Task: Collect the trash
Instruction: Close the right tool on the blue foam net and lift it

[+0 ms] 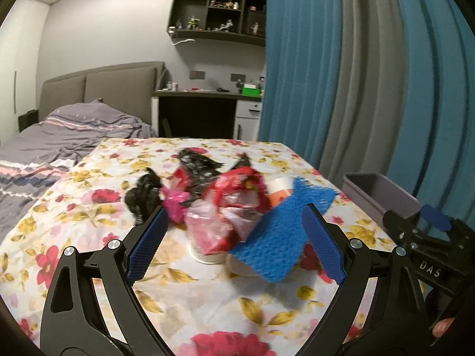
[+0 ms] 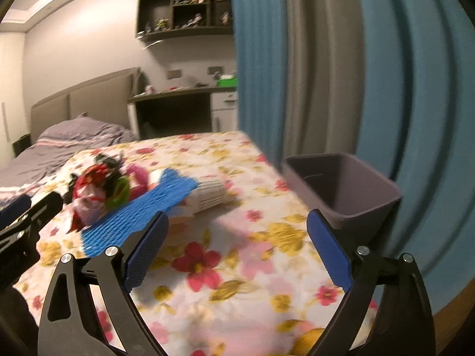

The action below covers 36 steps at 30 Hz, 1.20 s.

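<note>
Both our left gripper (image 1: 234, 243) and right gripper (image 2: 237, 246) hold nothing, jaws spread wide. We should close on one loose piece, the blue mesh (image 1: 282, 237), gripping its near edge, then carry it right to the bin (image 2: 350, 190).

- Your floral tablecloth (image 1: 89, 207)
- Bed (image 1: 59, 136), striped grey cover
- Blue curtain (image 1: 371, 74)
- Shelf (image 1: 219, 9) with figurines
- Desk (image 1: 204, 93), green box (image 1: 251, 90)
</note>
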{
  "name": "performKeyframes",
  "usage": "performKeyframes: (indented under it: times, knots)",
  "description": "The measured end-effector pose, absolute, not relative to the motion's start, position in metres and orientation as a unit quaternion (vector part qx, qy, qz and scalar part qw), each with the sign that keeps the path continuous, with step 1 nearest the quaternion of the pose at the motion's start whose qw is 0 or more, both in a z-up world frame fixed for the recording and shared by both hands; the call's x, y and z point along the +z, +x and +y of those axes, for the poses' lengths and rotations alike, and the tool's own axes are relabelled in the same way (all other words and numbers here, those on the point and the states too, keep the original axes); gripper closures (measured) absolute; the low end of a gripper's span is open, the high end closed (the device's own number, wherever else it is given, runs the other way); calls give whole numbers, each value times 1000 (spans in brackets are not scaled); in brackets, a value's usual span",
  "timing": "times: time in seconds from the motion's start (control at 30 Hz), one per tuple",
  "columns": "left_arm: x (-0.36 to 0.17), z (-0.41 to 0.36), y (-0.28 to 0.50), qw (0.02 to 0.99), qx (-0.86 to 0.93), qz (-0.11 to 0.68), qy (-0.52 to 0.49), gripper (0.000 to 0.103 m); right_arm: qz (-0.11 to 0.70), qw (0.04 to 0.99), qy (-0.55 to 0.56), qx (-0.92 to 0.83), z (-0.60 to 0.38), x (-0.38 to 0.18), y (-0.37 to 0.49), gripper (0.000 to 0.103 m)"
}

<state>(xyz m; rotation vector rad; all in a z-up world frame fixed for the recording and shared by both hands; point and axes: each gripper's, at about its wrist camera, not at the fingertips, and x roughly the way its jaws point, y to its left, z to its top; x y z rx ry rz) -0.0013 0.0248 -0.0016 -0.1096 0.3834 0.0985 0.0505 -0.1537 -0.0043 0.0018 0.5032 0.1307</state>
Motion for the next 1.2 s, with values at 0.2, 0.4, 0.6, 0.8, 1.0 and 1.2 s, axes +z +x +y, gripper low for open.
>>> performKeyframes:
  times: [0.2, 0.4, 0.6, 0.8, 1.0, 1.2]
  knots:
    - [-10, 48, -5, 976, 79, 193, -60, 13, 297, 945, 15, 134, -122, -26, 71, 29]
    - [-15, 63, -7, 975, 89, 193, -68, 13, 336, 919, 54, 197, -103, -40, 88, 40]
    - [-16, 66, -7, 976, 87, 190, -67, 13, 366, 898, 85, 228, -93, -50, 104, 57]
    - [-20, 65, -2, 976, 79, 194, -66, 13, 377, 878, 127, 267, -93, -53, 111, 69]
    - [-22, 62, 3, 975, 76, 198, -66, 15, 363, 880, 128, 280, -93, -46, 106, 97]
    - [-27, 62, 12, 973, 66, 208, -69, 18, 326, 900, 112, 268, -102, -35, 96, 100]
